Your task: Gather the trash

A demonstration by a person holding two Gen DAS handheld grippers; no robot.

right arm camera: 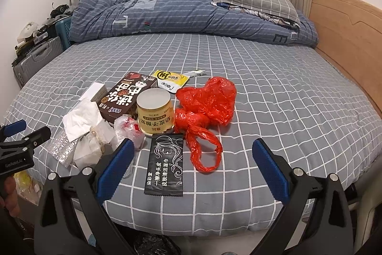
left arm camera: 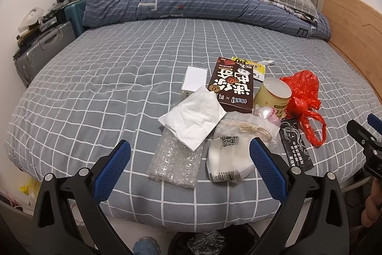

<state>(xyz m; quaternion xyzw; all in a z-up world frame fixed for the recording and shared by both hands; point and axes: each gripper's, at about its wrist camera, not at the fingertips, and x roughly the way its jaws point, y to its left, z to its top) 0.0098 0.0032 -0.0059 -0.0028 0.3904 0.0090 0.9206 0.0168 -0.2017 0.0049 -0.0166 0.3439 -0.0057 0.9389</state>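
From the left wrist, the left tongs [left arm camera: 189, 167] are hovering apart over the trash pile [left arm camera: 229, 111] lying uncollected on the bed [left arm camera: 95, 78], while from the right wrist the right tongs [right arm camera: 192, 170] are gaping, holding nothing, everything left

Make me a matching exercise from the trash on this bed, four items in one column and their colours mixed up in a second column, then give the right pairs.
Things:
1. plastic bag
2. wet wipe packet
3. snack box
4. tissue

Colours:
A. white
B. black with white print
C. red
D. dark brown

Pairs: 1-C, 2-B, 3-D, 4-A
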